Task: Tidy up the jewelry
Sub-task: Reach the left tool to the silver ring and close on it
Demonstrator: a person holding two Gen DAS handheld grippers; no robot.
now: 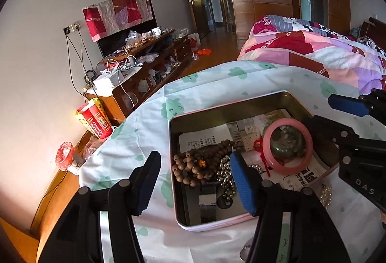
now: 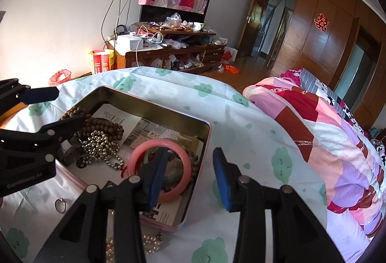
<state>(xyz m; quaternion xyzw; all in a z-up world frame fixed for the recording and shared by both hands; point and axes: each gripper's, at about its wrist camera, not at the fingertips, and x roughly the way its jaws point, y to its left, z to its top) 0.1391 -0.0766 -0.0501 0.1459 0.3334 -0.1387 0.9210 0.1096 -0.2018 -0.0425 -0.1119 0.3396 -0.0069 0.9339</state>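
Both released: left gripper [image 1: 195, 181] over tin [image 1: 173, 166] beads [image 1: 200, 164], right gripper [image 2: 190, 176] straddling tin's edge by bangle [image 2: 185, 166].

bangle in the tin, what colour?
Pink bangle, lying in the tin; clearest in the left wrist view.

Home bedroom, quilted bed [image 2: 313, 118] (wooden wardrobe [image 2: 320, 29])

Both grippers are black plastic with round silver screws, blue-padded fingers [image 1: 242, 183] and white lettering.
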